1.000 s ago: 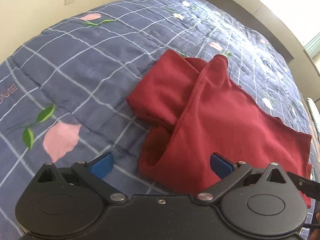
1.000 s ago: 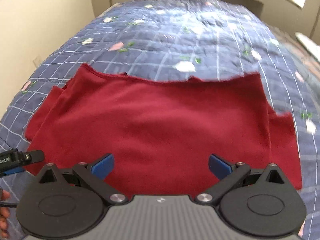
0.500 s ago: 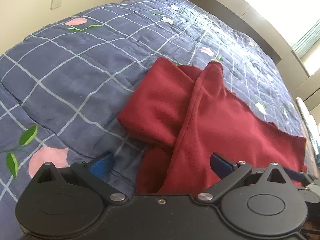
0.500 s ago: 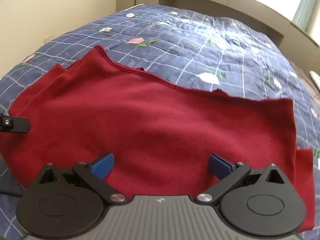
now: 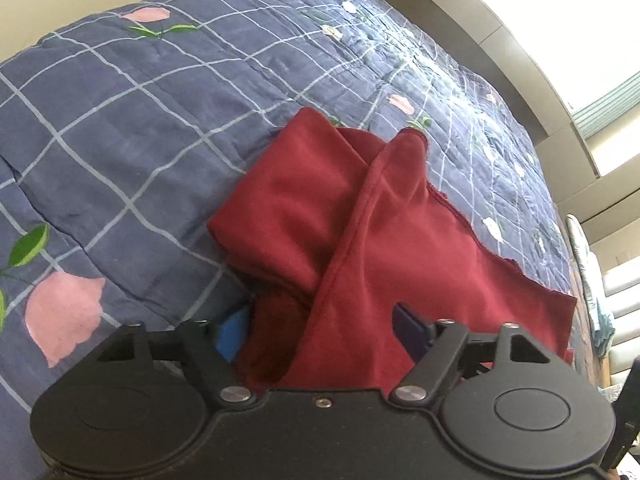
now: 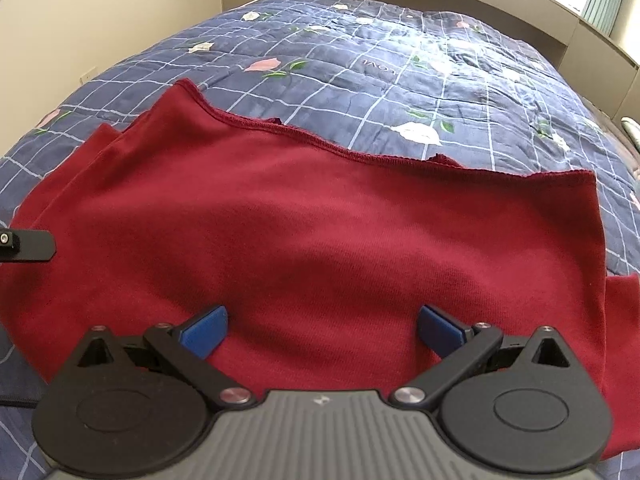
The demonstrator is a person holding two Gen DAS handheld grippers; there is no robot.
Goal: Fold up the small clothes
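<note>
Your bed (image 6: 460, 80) carries a navy checked quilt with pink flowers. On it lies the dark red garment (image 6: 320, 220), spread wide, with a stitched hem along its far edge and a sleeve folded over at its left end. Your right tongs (image 6: 322, 330) gape wide above the cloth. Your left tongs (image 5: 320, 330) have just been closing, garment's bunched edge between them, not yet pinched.
</note>
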